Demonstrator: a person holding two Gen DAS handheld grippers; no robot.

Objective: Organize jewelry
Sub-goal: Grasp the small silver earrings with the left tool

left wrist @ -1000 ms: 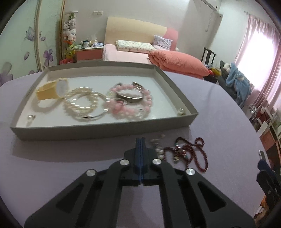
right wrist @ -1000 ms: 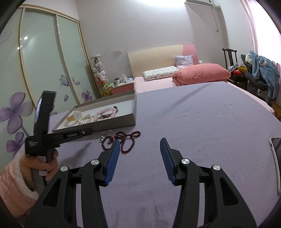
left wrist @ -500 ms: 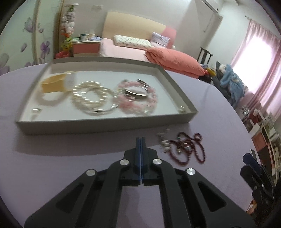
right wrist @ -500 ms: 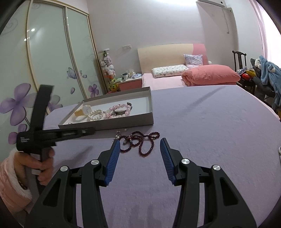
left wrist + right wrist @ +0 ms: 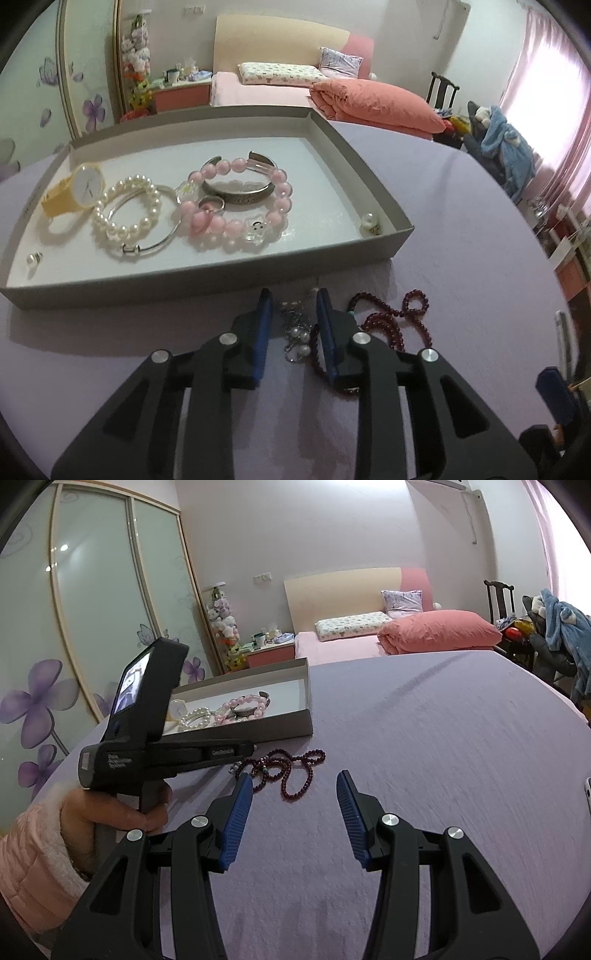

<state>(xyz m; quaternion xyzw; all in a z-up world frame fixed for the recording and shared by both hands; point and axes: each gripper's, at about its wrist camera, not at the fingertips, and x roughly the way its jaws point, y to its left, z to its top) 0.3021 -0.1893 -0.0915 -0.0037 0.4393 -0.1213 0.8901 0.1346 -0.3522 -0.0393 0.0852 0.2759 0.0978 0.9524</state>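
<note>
A: Progress check — how much jewelry is already put away?

B: Most of it, I judge. The grey tray holds a yellow watch, a pearl bracelet, a pink bead bracelet, a silver cuff and a few small pieces.

A: What is left?

B: Two things lie on the purple tablecloth just in front of the tray: a small pearl-and-chain piece and a dark red bead necklace.

A: And the grippers?

B: The left gripper has just been opening to a narrow gap; the pearl piece sits between its fingers, not pinched. The right gripper hovers half-spread near the necklace, empty.
</note>
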